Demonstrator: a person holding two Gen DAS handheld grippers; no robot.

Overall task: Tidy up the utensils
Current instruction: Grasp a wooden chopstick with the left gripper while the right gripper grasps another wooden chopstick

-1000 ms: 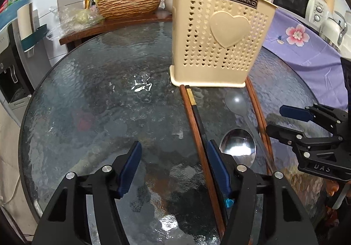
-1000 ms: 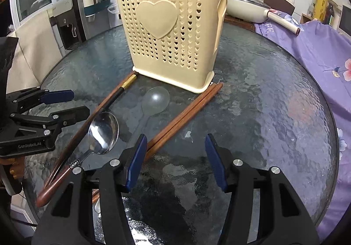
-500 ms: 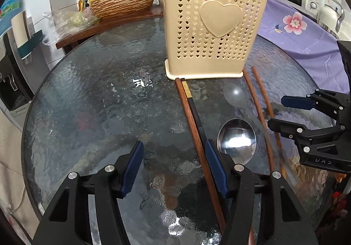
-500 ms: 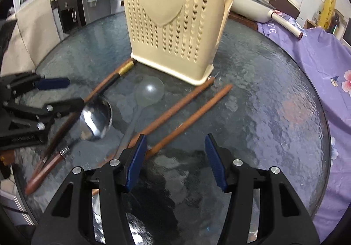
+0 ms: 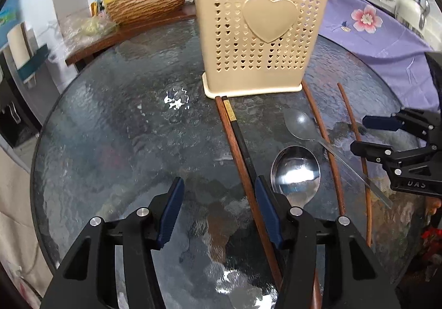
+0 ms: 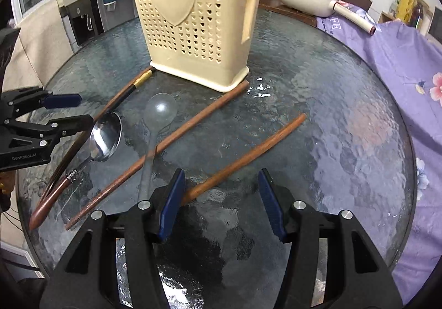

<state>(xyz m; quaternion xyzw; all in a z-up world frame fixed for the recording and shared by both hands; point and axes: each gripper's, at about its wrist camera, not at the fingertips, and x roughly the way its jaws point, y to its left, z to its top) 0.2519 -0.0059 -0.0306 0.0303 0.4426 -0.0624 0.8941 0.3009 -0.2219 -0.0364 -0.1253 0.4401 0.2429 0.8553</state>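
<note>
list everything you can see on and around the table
utensil holder: 1, cream, upright at table's far side
brown chopsticks: 2, wood, lying apart before the holder
dark chopsticks: 2, side by side, tips at holder's base
metal spoon: 1, silver, bowl up
clear spoon: 1, see-through, across a brown chopstick
table: 1, round, dark glass
purple cloth: 1, flowered, beside table
left gripper: closing, nothing between
right gripper: open, empty

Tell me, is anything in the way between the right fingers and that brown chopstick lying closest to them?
Nothing visible is. The right gripper is open, and the nearest brown chopstick lies bare on the glass table, its near end right beside the left finger. The clear spoon lies farther left, out of the way.
</note>
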